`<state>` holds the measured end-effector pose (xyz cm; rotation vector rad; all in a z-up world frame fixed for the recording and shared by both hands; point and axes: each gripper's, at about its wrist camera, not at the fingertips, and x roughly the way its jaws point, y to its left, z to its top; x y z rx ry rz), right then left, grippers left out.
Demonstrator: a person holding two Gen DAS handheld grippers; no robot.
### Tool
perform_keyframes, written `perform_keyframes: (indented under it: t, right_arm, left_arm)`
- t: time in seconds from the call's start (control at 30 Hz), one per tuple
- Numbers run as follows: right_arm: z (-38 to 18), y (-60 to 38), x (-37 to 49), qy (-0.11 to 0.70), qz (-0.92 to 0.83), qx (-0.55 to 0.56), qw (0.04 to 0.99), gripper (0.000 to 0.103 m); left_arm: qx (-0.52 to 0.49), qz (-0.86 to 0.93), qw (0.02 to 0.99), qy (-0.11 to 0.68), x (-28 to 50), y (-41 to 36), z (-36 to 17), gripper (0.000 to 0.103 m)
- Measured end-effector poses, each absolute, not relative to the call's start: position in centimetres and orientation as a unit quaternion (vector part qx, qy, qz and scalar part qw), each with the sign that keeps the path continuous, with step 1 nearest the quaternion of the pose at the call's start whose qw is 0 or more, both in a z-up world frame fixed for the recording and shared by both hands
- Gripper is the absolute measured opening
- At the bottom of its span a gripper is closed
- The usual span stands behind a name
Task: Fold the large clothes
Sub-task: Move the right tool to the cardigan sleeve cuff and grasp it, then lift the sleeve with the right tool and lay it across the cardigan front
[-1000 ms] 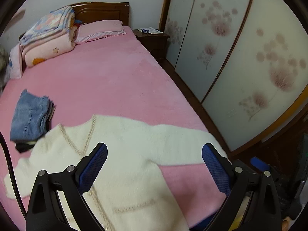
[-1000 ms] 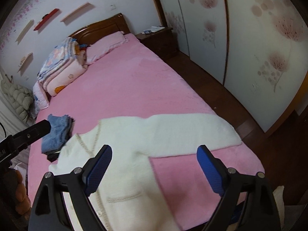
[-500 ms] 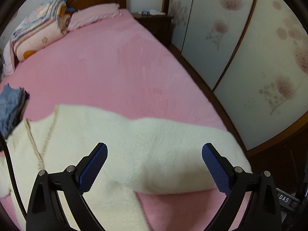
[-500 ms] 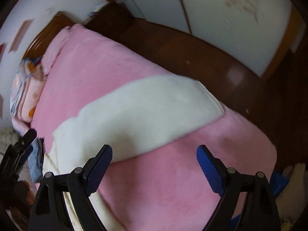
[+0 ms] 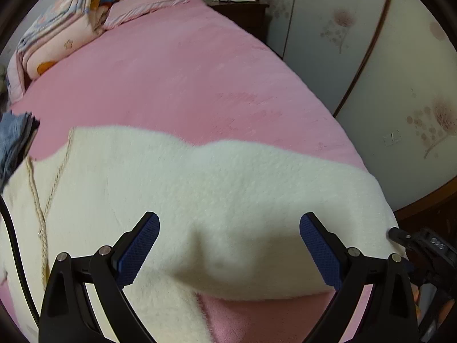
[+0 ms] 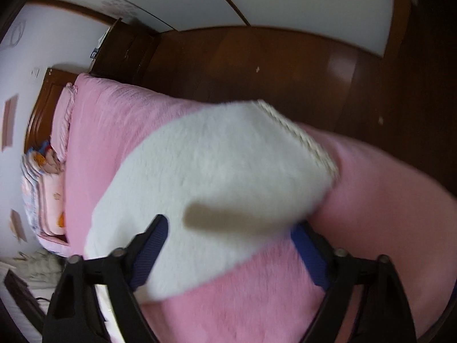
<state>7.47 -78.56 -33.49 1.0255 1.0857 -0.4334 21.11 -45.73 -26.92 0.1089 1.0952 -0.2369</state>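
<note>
Both claws gape over the white cardigan [image 5: 228, 188] on the pink bed [image 5: 177, 80]: left gripper [image 5: 228, 245] wide, right gripper [image 6: 228, 243] narrowing around the sleeve cuff [image 6: 300, 137], toward two o'clock.

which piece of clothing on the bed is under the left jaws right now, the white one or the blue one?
The white fleece cardigan, spread flat with its sleeve below the open left gripper. The folded blue jeans lie apart at the left edge.

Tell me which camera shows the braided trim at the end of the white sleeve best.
The right wrist view: the braided trim runs along the end of the sleeve, though blurred. The left wrist view shows the sleeve's length, but its end curves out of sight.
</note>
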Motion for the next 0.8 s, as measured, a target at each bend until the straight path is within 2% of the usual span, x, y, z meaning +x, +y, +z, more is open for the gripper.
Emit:
perform_keyframes:
  t: [0.1,0.13,0.17,0.2,0.4,0.6,0.8]
  right_arm:
    - [-33.6,-78.7,8.4,0.493,-0.207,0.435,0.724,0.048]
    - [-33.4,-78.6,8.4,0.492,-0.207,0.429,0.729,0.031]
    - [-32.9,-78.5,8.5,0.487,-0.2,0.419,0.74,0.021]
    - [-32.4,-78.3,8.5,0.482,-0.194,0.413,0.747,0.017]
    - [-24.7,-73.7,10.0,0.45,-0.173,0.292,0.826,0.015]
    - [-15.0,-63.1,14.0,0.401,-0.045,0.184,0.896,0.014]
    - [-11.4,-48.3,17.9,0.371,0.097,0.093,0.919,0.014]
  left_arm:
    - [0.04,-0.104,0.843,0.527,21.0,-44.7,-27.2,0.098]
    - [0.037,-0.1,0.842,0.528,20.9,-44.2,-27.2,0.098]
    - [0.035,-0.097,0.843,0.529,20.9,-43.8,-27.1,0.098]
    - [0.032,-0.094,0.843,0.529,20.8,-43.3,-26.9,0.098]
    - [0.001,-0.078,0.85,0.521,20.3,-38.9,-23.8,0.098]
    - [-0.021,-0.05,0.87,0.491,18.8,-30.6,-18.8,0.098]
    - [-0.046,0.001,0.879,0.474,17.9,-18.9,-15.9,0.098]
